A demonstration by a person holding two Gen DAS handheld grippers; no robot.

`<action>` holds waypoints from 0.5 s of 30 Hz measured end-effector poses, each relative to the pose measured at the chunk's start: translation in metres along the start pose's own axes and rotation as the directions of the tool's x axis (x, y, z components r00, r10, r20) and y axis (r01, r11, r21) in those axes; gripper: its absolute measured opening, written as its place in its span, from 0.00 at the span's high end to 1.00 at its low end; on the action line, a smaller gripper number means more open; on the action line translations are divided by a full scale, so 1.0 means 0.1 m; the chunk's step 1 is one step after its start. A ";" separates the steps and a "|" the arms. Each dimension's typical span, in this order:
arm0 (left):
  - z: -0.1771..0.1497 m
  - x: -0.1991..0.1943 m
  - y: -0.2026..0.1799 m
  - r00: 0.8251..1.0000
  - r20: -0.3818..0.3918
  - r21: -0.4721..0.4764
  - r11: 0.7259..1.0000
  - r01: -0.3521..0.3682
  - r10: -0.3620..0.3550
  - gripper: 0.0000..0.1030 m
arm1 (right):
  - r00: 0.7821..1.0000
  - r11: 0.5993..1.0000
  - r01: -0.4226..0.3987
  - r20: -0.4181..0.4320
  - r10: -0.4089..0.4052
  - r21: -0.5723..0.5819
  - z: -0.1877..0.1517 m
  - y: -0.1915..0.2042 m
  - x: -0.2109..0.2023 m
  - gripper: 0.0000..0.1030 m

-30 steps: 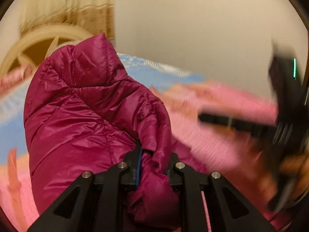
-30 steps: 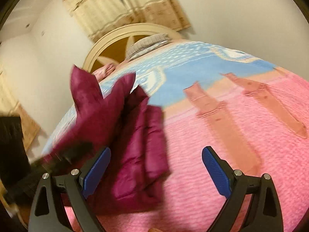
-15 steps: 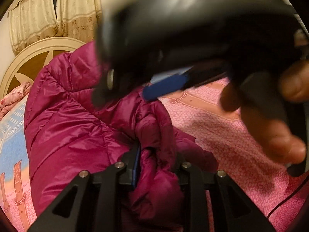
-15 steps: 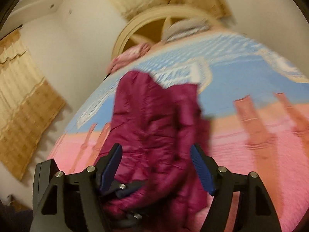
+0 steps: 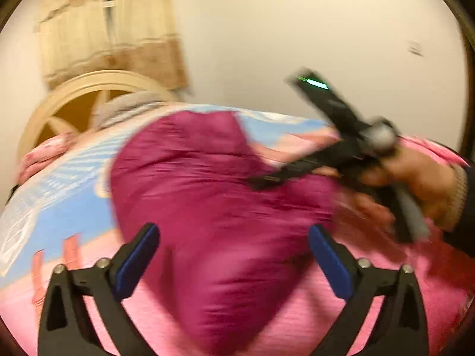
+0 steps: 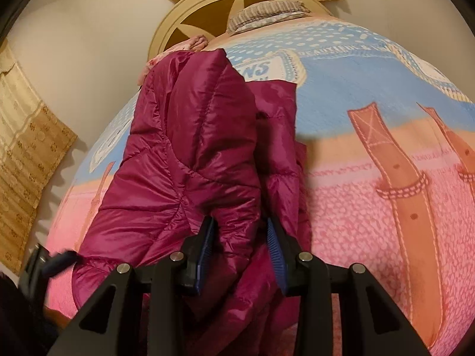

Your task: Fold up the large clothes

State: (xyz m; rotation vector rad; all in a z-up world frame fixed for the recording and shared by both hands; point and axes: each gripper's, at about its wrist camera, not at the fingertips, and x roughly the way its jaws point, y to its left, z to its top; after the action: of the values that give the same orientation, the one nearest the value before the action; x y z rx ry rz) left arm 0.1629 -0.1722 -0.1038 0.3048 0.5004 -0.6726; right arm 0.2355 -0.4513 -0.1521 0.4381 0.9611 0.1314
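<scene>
left claw (image 5: pixel 233 262) opening, pads clear of the magenta jacket (image 6: pixel 184 160); right claw (image 6: pixel 240 255) closing, clamped on its fold.

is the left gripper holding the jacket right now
No, the left gripper has its blue pads spread wide, jaws opening, clear of the magenta puffer jacket lying on the bed.

Bed (image 6: pixel 371 213) with pink-and-blue cover, magenta puffer jacket (image 6: pixel 184 160) on it, perhaps pillows (image 6: pixel 267 14) at headboard (image 6: pixel 190 9)

Black gripper (image 6: pixel 240 252), blue pads (image 6: pixel 204 246)
</scene>
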 end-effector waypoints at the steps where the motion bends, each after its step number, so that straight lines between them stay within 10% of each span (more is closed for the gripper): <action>1: 0.02 0.04 0.15 1.000 0.000 -0.043 0.999 -0.031 0.031 0.00 | 1.000 1.000 0.005 0.003 -0.005 0.002 -0.01 0.00 -0.01 0.64; 5: -0.04 0.34 0.63 0.995 -0.062 -0.243 0.966 -0.092 0.079 0.00 | 0.999 0.999 0.045 0.015 -0.045 -0.010 -0.02 0.06 -0.07 0.64; 10: -0.12 0.57 0.46 0.995 -0.086 -0.253 0.966 -0.060 0.039 0.00 | 0.978 0.986 0.164 0.123 -0.168 0.041 -0.02 0.22 -0.44 0.64; 15: -0.18 0.48 0.38 0.995 -0.090 -0.273 0.961 -0.054 0.031 0.00 | 0.952 0.994 0.005 0.304 -0.038 0.110 0.04 0.60 -0.79 0.63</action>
State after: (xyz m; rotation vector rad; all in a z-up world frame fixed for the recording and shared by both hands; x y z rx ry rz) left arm 0.2144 -0.1609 -0.1409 0.0817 0.6589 -0.5414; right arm 0.1983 -0.4221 -0.0644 0.5309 0.6686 -0.0100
